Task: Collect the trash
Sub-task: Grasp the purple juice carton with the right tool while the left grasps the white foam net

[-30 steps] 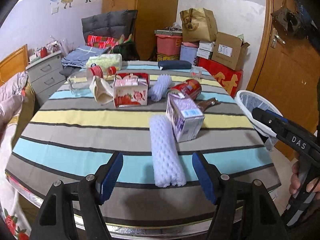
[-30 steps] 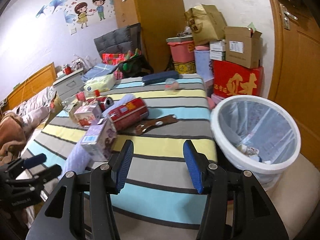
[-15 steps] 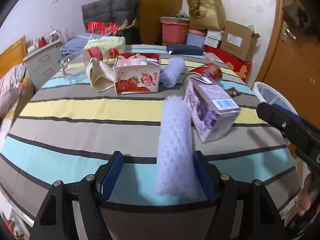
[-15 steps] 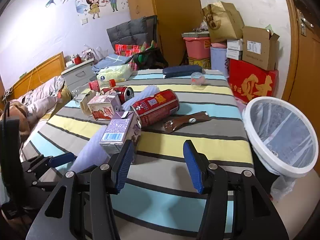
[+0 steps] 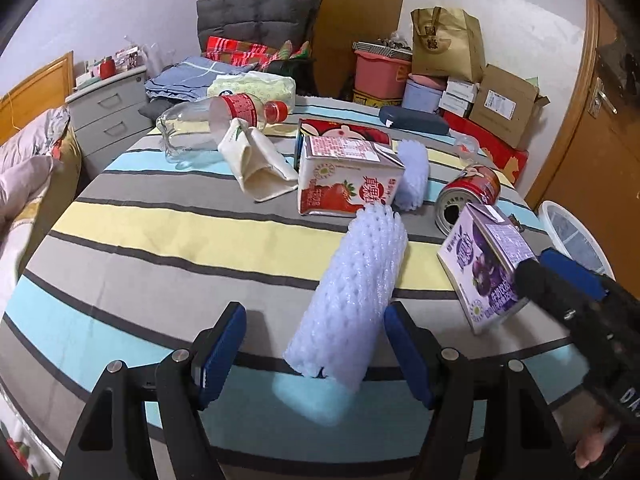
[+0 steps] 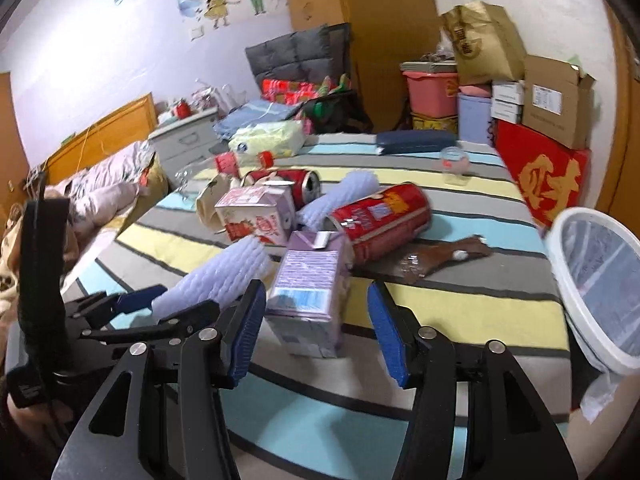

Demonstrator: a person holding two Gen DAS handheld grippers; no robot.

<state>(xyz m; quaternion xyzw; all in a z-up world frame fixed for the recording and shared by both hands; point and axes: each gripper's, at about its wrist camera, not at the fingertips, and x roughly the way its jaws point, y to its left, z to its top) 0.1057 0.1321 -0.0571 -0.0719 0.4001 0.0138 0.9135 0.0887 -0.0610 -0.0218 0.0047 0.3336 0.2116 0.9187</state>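
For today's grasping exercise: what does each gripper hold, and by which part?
Nothing yet. Left gripper straddles the foam net sleeve; right gripper straddles the purple carton, pads clear.

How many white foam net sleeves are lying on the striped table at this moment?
2. One foam sleeve lies between the left gripper's open fingers; the other sleeve lies farther back, between the strawberry carton and red can. More could be hidden behind the clutter.

Foam sleeve [image 5: 352,300] between open tongs [image 5: 316,354]

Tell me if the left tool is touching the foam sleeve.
Apart. The left wrist view shows the left tool open around the foam sleeve, with tablecloth visible between each pad and the sleeve.
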